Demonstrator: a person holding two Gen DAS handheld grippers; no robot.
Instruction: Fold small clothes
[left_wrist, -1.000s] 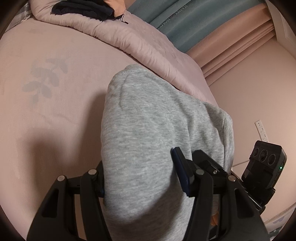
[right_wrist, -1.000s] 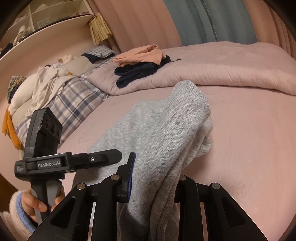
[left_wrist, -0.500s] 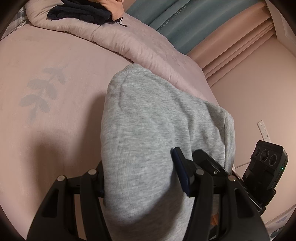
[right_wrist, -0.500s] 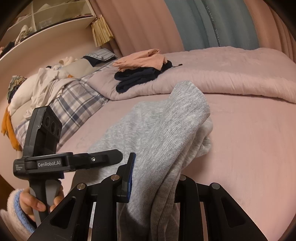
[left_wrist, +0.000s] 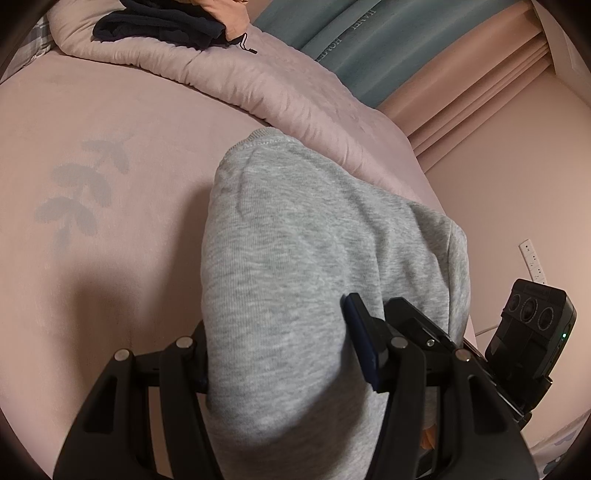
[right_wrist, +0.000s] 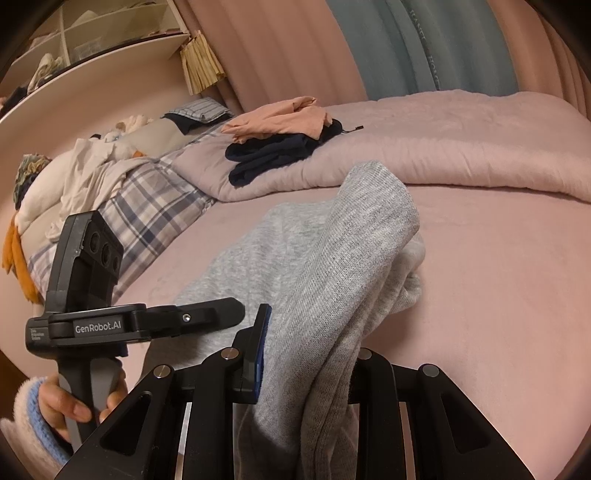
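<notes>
Over pink bed (right_wrist: 498, 277) | grey garment (left_wrist: 295, 266) bunched (ribbed hem up) | both claws clamped

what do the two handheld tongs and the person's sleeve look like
Both tongs, left and right, are matte black plastic with triangular cut-outs, silver pivot pins and dark blue pads. From the right wrist view, the left one carries white "GenRobot.AI" lettering, a three-lens block on top and a grey handle. The sleeve is fluffy cream with a blue band.

Both grippers matte black with silver pivot screws and blue pads, left gripper (right_wrist: 236, 314) marked "GenRobot.AI" in white, fluffy white-and-blue sleeve cuff (right_wrist: 27, 424) at 8 o'clock.
</notes>
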